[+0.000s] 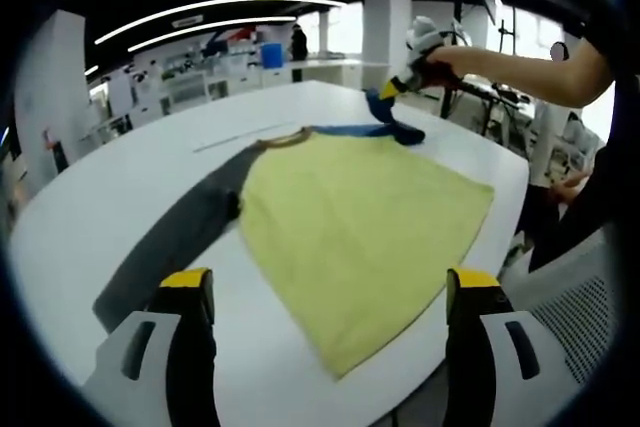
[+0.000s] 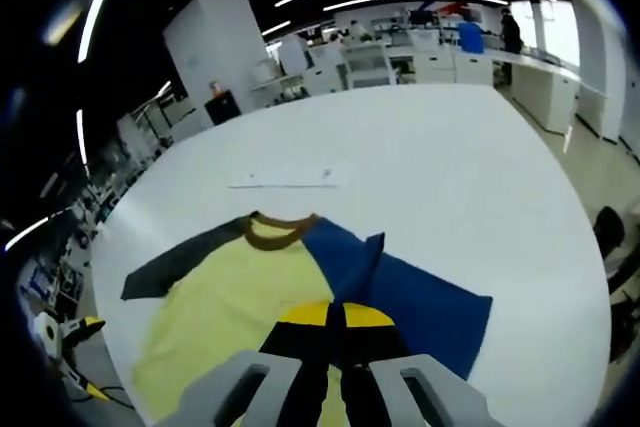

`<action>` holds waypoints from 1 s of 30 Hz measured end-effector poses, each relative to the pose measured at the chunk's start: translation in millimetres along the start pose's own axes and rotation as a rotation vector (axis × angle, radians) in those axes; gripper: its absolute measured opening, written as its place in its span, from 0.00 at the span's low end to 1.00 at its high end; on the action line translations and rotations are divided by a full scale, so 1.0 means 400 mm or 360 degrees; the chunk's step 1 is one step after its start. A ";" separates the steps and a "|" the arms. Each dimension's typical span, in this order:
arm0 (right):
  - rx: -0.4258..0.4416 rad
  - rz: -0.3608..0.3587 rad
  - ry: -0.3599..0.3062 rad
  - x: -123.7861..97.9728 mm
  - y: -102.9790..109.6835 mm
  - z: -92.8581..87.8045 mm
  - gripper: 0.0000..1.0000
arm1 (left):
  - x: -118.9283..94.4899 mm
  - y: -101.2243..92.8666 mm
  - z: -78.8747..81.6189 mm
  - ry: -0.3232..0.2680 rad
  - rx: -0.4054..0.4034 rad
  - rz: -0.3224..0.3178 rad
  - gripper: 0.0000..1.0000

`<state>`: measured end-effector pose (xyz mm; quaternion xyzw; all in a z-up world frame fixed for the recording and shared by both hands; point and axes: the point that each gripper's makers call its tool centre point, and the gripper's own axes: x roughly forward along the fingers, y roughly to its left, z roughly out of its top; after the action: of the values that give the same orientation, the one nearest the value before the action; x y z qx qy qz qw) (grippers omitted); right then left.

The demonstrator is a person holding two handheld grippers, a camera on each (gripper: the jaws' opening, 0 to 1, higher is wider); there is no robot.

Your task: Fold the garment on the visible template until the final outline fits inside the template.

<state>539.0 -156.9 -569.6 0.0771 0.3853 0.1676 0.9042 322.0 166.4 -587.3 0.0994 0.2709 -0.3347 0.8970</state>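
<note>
A yellow T-shirt [image 1: 360,217] lies flat on the white table [image 1: 110,197], with a brown collar [image 1: 285,139], a dark grey sleeve [image 1: 180,237] and a blue sleeve [image 1: 370,132]. My left gripper [image 1: 330,282] hovers open above the shirt's hem, its jaws wide apart and holding nothing. At the far corner, a person's hand holds my right gripper [image 1: 385,97], which pinches the blue sleeve and lifts it. In the right gripper view the right gripper [image 2: 335,315] is shut on the blue sleeve [image 2: 420,307], beside the yellow body [image 2: 230,297], the collar [image 2: 280,232] and the grey sleeve [image 2: 180,262].
A thin pale line [image 2: 290,182] is marked on the table beyond the collar. The left gripper [image 2: 70,332] shows at the table's near-left edge. A person's arm [image 1: 520,67] reaches in from the right. A mesh chair [image 1: 590,317] stands by the table edge. Desks and pillars fill the background.
</note>
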 end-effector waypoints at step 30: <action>-0.0038 0.0180 0.0071 0.095 0.165 0.029 0.00 | -0.003 0.000 -0.015 0.0023 0.0006 0.0010 0.93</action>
<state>555.7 -81.9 -569.4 0.0841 0.3982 0.2246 0.8854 318.7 169.0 -591.6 0.1044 0.2764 -0.3318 0.8959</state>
